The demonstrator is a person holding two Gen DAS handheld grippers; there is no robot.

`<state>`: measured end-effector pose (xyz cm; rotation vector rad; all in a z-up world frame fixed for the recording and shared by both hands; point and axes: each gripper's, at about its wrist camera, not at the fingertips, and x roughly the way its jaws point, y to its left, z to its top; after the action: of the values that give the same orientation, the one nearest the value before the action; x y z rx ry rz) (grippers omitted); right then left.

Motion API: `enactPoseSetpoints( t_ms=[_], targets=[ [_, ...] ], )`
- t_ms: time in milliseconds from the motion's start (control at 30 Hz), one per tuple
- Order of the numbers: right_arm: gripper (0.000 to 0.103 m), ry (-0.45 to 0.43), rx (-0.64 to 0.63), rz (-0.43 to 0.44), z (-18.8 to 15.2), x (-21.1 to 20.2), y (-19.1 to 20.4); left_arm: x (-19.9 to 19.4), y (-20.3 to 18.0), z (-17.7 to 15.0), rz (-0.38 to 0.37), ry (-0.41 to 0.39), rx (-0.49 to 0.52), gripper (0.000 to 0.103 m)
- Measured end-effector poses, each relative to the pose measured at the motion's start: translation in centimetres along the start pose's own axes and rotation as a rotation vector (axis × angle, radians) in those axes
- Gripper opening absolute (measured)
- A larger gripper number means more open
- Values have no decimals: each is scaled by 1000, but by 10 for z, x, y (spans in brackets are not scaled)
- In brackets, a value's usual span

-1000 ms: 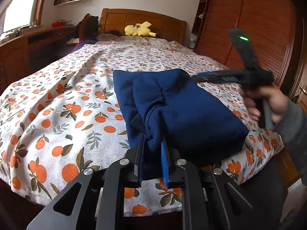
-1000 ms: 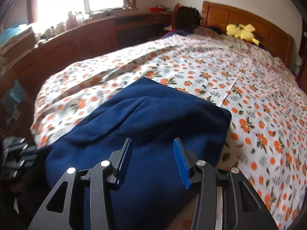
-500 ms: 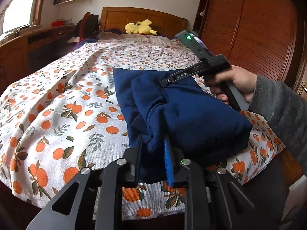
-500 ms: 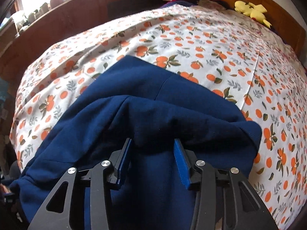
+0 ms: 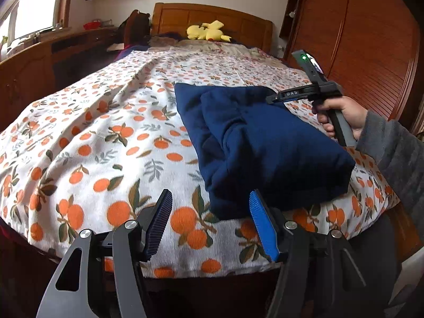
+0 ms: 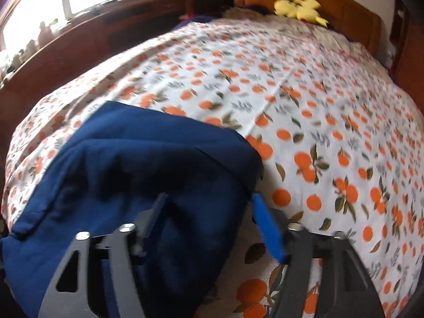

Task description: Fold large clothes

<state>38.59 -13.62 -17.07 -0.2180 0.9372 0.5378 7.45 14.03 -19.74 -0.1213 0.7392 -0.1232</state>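
Observation:
A folded navy blue garment [image 5: 259, 143] lies on the orange-print bedspread [image 5: 100, 137] near the bed's front right corner. My left gripper [image 5: 210, 221] is open and empty, just in front of the garment's near edge. My right gripper [image 6: 209, 222] is open and empty, above the garment's [image 6: 127, 185] right side. It also shows in the left wrist view [image 5: 304, 95], held in a hand at the garment's far right.
A yellow plush toy [image 5: 206, 30] lies by the wooden headboard [image 5: 212, 18]. A wooden wardrobe [image 5: 357, 42] stands on the right and a wooden desk [image 5: 31, 63] under the window on the left. The bed edge runs just below my left gripper.
My left gripper has opened, let go of the garment's near edge and drawn back. My right gripper has lifted off the garment and shifted right.

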Motion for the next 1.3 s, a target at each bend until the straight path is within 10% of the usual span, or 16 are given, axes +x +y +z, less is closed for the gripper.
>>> enactPoseSetpoints(
  t_ms=[400, 500, 667, 1300],
  targets=[
    [80, 47, 180, 141, -10, 22, -27, 30, -3, -6, -59, 39, -29, 61],
    [54, 52, 195, 213, -9, 22, -26, 33, -1, -6, -145, 45, -51, 31],
    [15, 14, 152, 262, -7, 8, -13, 29, -4, -2, -171, 23, -44, 16],
    [10, -225, -21, 198, 67, -57, 108, -38, 86, 50, -32, -169, -47, 11]
  ],
)
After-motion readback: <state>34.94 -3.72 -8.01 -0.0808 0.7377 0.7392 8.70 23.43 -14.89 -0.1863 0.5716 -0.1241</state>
